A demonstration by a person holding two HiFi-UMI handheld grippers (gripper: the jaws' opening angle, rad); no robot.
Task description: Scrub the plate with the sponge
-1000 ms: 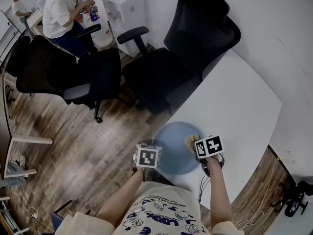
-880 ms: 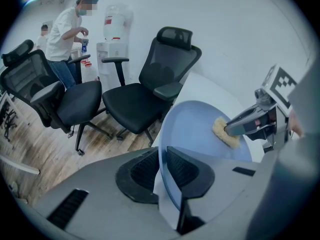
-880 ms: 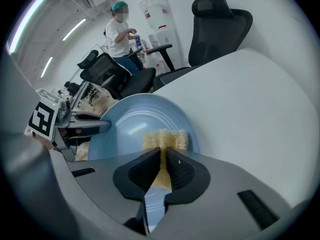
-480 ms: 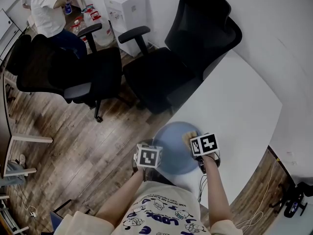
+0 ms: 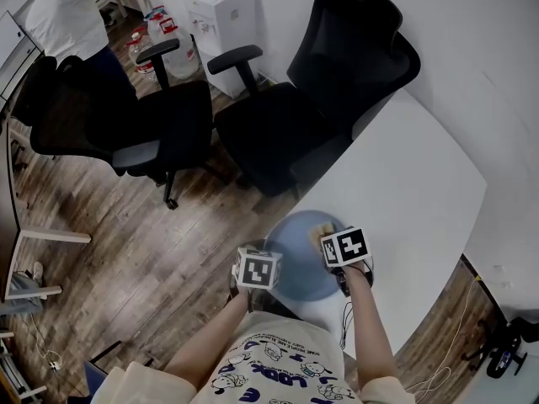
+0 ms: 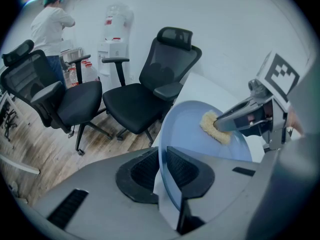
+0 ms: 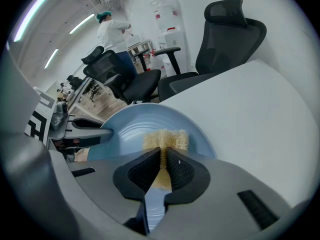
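Note:
A pale blue plate (image 5: 296,251) lies at the near left edge of the white table (image 5: 404,183), partly over the edge. My left gripper (image 6: 162,170) is shut on the plate's (image 6: 195,129) near rim and holds it there. A yellow sponge (image 7: 165,140) rests on the plate (image 7: 135,126), pinched between the jaws of my right gripper (image 7: 162,168). In the head view the sponge (image 5: 321,229) shows on the plate's far right part, just beyond the right gripper (image 5: 344,257). The left gripper (image 5: 253,278) sits at the plate's left side.
Two black office chairs (image 5: 312,116) (image 5: 118,124) stand on the wooden floor beyond the table's left edge. A person in white (image 5: 63,15) stands at the far left by a water dispenser (image 5: 221,11). A cable (image 5: 347,318) hangs off the table's near edge.
My right gripper has slid the sponge to the left across the plate. The far person has stood up and moved left. The left gripper has kept still.

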